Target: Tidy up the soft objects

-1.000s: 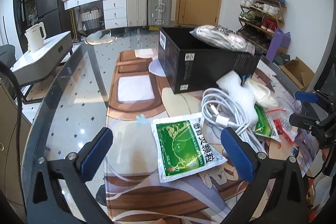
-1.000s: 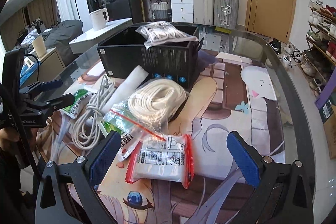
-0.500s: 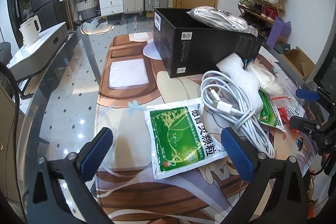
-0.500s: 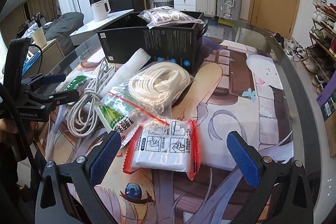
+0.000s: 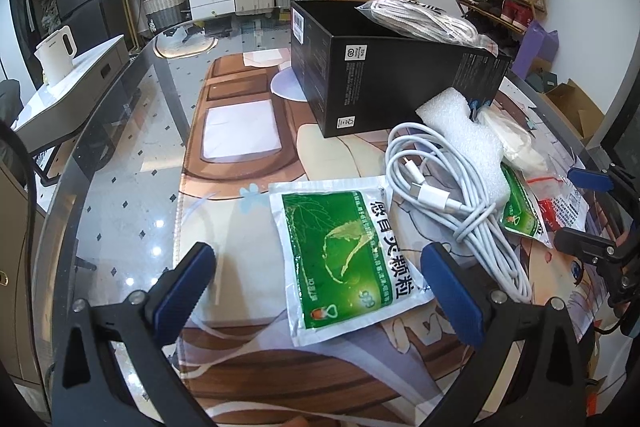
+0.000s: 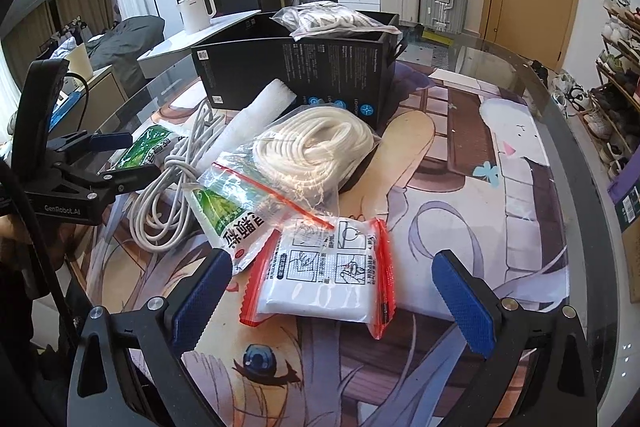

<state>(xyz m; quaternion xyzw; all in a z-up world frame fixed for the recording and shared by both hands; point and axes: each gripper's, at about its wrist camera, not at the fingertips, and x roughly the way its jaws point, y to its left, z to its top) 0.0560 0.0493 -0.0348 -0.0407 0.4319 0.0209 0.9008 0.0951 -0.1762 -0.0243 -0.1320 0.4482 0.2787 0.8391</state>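
On the table: you hold both grippers low over the printed mat (image 5: pixel 240 355), which covers the glass table (image 5: pixel 120 195), and both point toward the black box (image 5: pixel 384 75).
Left gripper (image 5: pixel 316 291): your fingers stand wide apart and hold nothing; the blue pads (image 5: pixel 184 287) sit on both sides of the near end of the green sachet (image 5: pixel 340 259), above it, and I cannot tell if they touch it.
Right gripper (image 6: pixel 332 291): your fingers are also spread wide and empty; the red-edged zip bag (image 6: pixel 324 279) lies flat on the mat between the two pads, a little ahead of them.
Left gripper from the right camera: it shows at the left edge (image 6: pixel 120 159), tilted, one finger above the other, over the green sachet (image 6: pixel 148 147).
Your hand: only a small part shows under the left handle, too dark to describe.
White cable (image 5: pixel 452 195): it lies in a loose bundle just to the right of the green sachet, and touches it.
Foam piece (image 5: pixel 464 131): it leans against the front of the black box.
Rope bag (image 6: pixel 312 151): a clear bag with coiled white rope, lying in front of the box, partly over a second green sachet (image 6: pixel 228 215).
Black box: open at the top, with one bag of cord (image 5: pixel 420 19) resting on its rim.
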